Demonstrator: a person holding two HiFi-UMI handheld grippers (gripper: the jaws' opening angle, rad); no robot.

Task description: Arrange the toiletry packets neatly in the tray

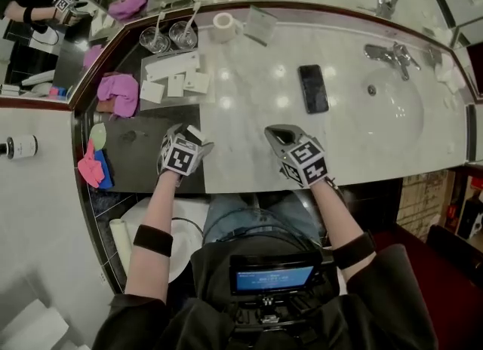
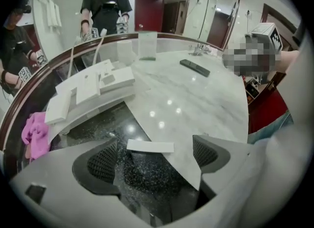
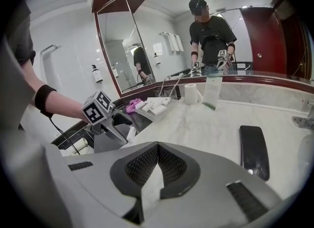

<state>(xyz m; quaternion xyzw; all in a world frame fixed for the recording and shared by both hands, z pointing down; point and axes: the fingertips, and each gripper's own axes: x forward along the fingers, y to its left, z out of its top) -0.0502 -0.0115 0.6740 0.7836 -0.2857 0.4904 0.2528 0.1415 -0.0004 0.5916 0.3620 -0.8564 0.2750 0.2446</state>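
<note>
Head view shows the white marble counter [image 1: 249, 107], the white tray [image 2: 98, 107] of toiletry packets at its left. The left gripper [image 2: 157, 157], jaws spread, straddles one flat white packet [image 2: 150, 146] on dark speckled stone. It should sink squarely and close gently so the packet doesn't buckle. The right gripper [image 3: 157, 153] is pressed together, empty.

A black phone [image 1: 312, 88] lies on the marble counter [image 1: 249, 152] beside the sink [image 1: 396, 115].
</note>
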